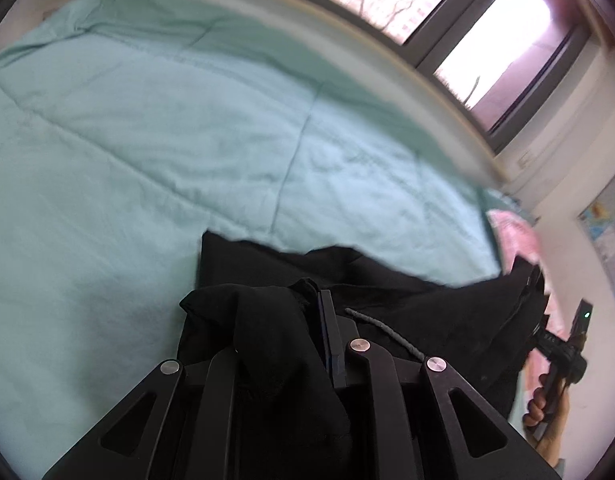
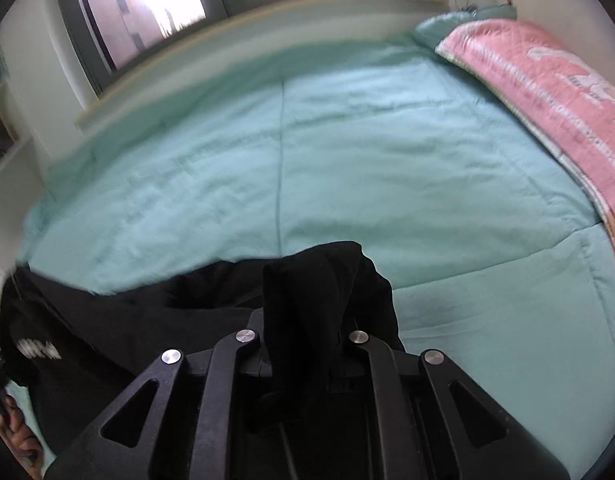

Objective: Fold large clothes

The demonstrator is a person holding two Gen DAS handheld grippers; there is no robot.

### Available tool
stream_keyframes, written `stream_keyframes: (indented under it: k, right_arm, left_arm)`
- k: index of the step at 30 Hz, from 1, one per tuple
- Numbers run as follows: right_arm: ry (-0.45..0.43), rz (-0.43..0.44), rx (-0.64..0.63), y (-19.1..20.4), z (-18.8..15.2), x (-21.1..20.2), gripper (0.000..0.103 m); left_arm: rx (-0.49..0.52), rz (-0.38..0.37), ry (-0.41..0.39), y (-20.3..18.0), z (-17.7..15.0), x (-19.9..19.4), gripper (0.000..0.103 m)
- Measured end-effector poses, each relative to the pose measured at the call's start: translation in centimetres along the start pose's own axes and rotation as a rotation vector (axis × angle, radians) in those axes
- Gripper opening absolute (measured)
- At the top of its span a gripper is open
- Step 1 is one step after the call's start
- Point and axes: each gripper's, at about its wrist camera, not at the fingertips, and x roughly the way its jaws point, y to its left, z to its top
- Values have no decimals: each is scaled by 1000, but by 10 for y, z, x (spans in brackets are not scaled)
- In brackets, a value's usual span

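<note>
Left wrist view: nearest the lens, the linkage of the left gripper fills 6 o'clock, with a bunched fold of the black garment draped over its left-hand finger. The jaws stand nearly closed and pinch that fold; cloth spills to either side, so the grip sits on an edge or corner, not mid-panel. A grey drawcord lies across the fabric at about 4 o'clock of the jaws, which suggests a hooded top or a waistband; which one cannot be told.

Right wrist view: the right gripper likewise has its jaws closed on a peak of the same garment, the cloth rising between the fingers toward 12 o'clock and hanging down both sides. A white printed mark shows on the fabric at 9 o'clock.

Reading: each gripper holds one end, and the garment spans between them as a slack band above the near edge of the bed. The green quilt is bare from centre to 12 o'clock in both views, so the garment is judged to be carried there for spreading flat. Gripping two separated points keeps the piece from collapsing into a heap.

The other hand with its handle appears at 4 o'clock in the left view. A pink blanket lies along the bed at 2 o'clock in the right view, well apart from the garment. A window sits at 1 o'clock beyond the bed.

Both frames are motion-blurred; fine edges of the cloth are unreadable.
</note>
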Motion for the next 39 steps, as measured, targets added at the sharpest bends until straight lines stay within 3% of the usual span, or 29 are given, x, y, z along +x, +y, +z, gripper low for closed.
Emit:
stream_keyframes:
  k: [6, 12, 14, 17, 19, 21, 22, 24, 26, 29, 31, 36, 39]
  right_arm:
    - [122, -102, -75, 11, -19, 72, 15]
    - [111, -156, -100, 17, -28, 91, 15]
    - [113, -145, -89, 14, -29, 91, 17]
    - [128, -63, -51, 8, -26, 77, 22]
    - [144, 27, 7, -5, -22, 56, 30]
    - [125, 120, 66, -20, -20, 30, 53]
    - [110, 168, 87, -27, -19, 16, 57]
    - [70, 257, 120, -44, -17, -17, 79]
    - [13, 286, 125, -56, -16, -48, 82]
    - [-33, 261, 83, -59, -14, -71, 84]
    - [-39, 186, 16, -48, -11, -70, 84]
    - [-47, 98, -125, -17, -2, -45, 84]
    - [-36, 83, -162, -12, 8, -19, 84]
  left_arm:
    - [35, 93, 71, 7, -13, 47, 17]
    - [73, 143, 69, 6, -20, 62, 17]
    - [72, 138, 71, 6, -20, 61, 17]
    - [46, 56, 88, 14, -17, 49, 19]
    - [16, -35, 102, 22, -15, 28, 24]
    - [0, -133, 87, 29, -14, 2, 39]
    - [-3, -180, 83, 32, -13, -11, 44]
    - [-1, -256, 72, 40, -13, -41, 63]
    - [19, -281, 22, 45, -15, -71, 80]
    - [66, -272, -55, 47, -15, -106, 81]
    - [85, -227, -66, 41, -12, -108, 81]
    - [103, -97, -27, 30, 6, -71, 81]
    - [65, -79, 2, 37, 22, -45, 81]
